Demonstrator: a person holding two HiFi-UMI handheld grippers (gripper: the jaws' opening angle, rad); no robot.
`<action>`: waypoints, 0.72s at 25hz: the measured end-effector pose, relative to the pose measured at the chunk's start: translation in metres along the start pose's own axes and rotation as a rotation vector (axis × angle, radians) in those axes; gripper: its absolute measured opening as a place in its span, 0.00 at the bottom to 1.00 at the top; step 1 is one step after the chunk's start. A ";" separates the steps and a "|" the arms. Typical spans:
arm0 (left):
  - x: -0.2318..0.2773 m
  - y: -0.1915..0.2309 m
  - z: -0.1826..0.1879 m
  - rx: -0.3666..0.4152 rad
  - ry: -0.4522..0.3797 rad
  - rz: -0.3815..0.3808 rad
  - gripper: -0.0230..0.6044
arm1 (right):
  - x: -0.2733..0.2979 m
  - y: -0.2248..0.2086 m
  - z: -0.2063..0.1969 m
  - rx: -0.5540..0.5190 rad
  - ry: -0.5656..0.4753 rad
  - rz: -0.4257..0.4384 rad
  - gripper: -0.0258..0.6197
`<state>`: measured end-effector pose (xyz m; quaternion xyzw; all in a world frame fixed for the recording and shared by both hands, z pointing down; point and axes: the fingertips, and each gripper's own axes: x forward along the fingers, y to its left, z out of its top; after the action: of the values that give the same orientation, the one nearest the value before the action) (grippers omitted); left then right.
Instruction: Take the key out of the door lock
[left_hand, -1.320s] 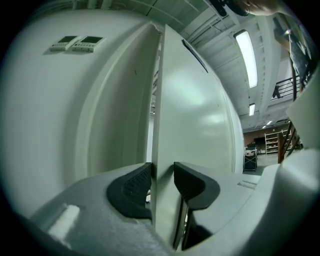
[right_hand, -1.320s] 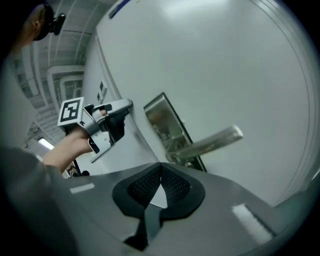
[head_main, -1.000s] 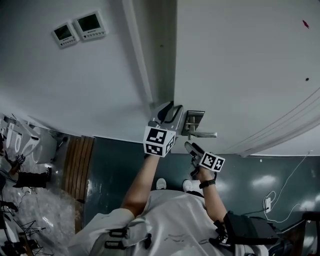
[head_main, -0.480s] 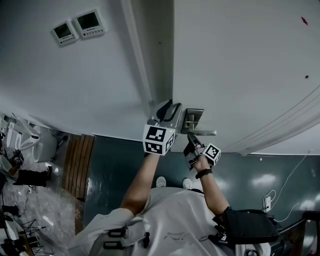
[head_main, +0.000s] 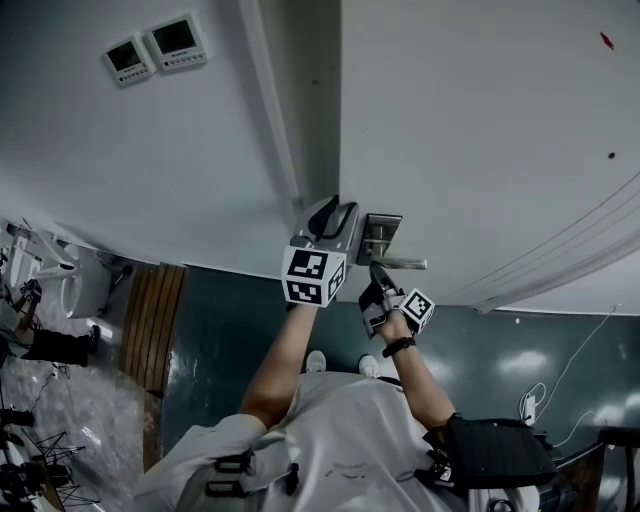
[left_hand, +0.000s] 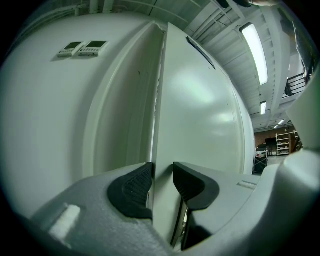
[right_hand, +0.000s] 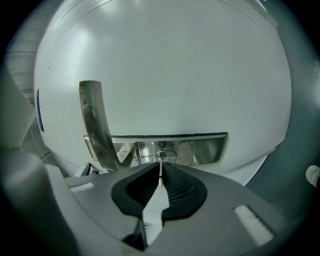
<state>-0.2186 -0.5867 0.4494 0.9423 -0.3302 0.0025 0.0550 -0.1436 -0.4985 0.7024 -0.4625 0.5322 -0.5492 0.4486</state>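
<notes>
The white door (head_main: 480, 130) carries a steel lock plate (head_main: 383, 238) with a lever handle (head_main: 402, 264). In the right gripper view the thin key (right_hand: 160, 171) shows edge-on, its tip in the keyhole (right_hand: 161, 155) of the lock plate (right_hand: 200, 150), with the handle (right_hand: 95, 125) to the left. My right gripper (right_hand: 160, 186) has just been closing and is now shut on the key; in the head view it (head_main: 376, 270) sits just under the lock and hides the key. My left gripper (head_main: 335, 212) is clamped on the door's edge (left_hand: 162, 190), one pad on each face.
Two wall control panels (head_main: 155, 50) hang at upper left beside the door frame (head_main: 270, 120). Wooden slats (head_main: 150, 330) and dark floor lie below. A cable and plug (head_main: 527, 405) trail at lower right. The person's arms and torso fill the bottom centre.
My right gripper has moved up and left to the lock plate, rolled, and its jaws have closed. The left gripper has stayed on the door's edge.
</notes>
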 end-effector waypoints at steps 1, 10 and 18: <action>0.000 0.000 0.000 0.001 0.001 0.006 0.26 | -0.001 -0.001 0.000 0.007 -0.004 0.001 0.08; 0.001 -0.002 -0.001 0.021 -0.004 0.049 0.26 | -0.005 0.001 -0.001 -0.029 0.056 -0.008 0.08; -0.003 -0.001 0.002 0.010 -0.014 0.105 0.26 | -0.007 0.001 -0.004 -0.025 0.121 -0.020 0.07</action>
<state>-0.2199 -0.5842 0.4471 0.9239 -0.3795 0.0002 0.0480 -0.1460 -0.4909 0.7008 -0.4395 0.5604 -0.5739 0.4042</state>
